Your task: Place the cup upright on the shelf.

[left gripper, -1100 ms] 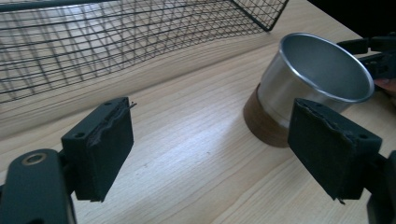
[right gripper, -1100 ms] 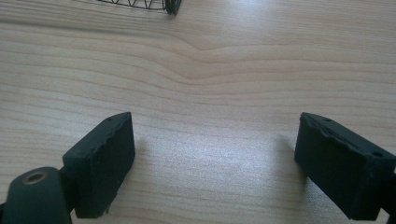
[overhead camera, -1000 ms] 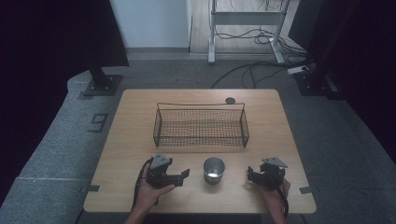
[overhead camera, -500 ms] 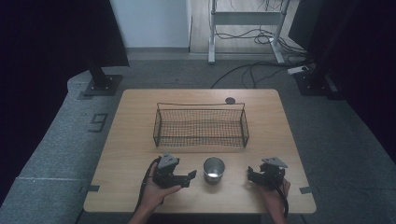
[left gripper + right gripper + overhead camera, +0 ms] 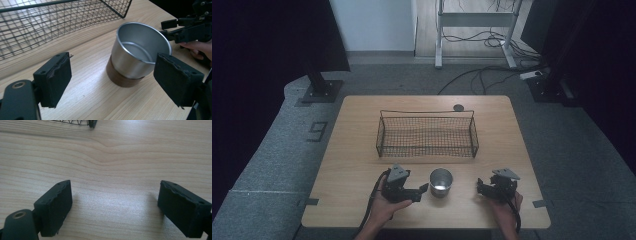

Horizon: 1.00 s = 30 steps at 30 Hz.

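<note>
A steel cup (image 5: 441, 182) with a brown base band stands upright on the wooden table (image 5: 362, 130), in front of the wire basket (image 5: 427, 134). My left gripper (image 5: 422, 190) is open just left of the cup. In the left gripper view the cup (image 5: 136, 53) stands just ahead of the wide-apart jaws, near the right pad (image 5: 176, 81). My right gripper (image 5: 479, 187) rests open on the table to the cup's right, with only bare wood between its pads (image 5: 53, 206).
The empty black wire basket (image 5: 37, 27) stands behind the cup at the table's middle. A small dark disc (image 5: 458, 107) lies by the far edge. Beyond the table are stand bases and cables on the grey floor.
My left gripper has moved right toward the cup, its jaws now close beside it. The right gripper and the cup have stayed put.
</note>
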Motion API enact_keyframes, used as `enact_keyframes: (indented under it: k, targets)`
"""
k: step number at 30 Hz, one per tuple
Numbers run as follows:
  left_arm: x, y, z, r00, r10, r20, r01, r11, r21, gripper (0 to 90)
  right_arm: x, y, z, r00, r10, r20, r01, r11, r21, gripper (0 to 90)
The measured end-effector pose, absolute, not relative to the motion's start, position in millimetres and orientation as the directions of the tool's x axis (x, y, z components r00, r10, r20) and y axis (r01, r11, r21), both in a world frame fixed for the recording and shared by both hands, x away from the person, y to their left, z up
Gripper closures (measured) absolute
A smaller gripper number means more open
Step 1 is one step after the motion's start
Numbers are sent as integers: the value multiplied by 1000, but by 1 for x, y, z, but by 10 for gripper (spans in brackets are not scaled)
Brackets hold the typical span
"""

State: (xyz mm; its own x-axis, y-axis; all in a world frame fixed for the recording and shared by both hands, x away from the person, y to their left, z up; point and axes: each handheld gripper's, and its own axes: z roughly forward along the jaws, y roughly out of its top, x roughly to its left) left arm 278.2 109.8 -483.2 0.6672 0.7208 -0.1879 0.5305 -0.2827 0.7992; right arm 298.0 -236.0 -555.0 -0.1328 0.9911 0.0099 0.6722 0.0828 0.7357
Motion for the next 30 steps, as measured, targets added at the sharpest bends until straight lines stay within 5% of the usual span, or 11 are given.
enact_keyframes:
  k: [30]
  targets:
    - [284,66,-488,729,661,-177,520,-367,771,64,298,-236,-555,-135,991,10,671,84,736,129]
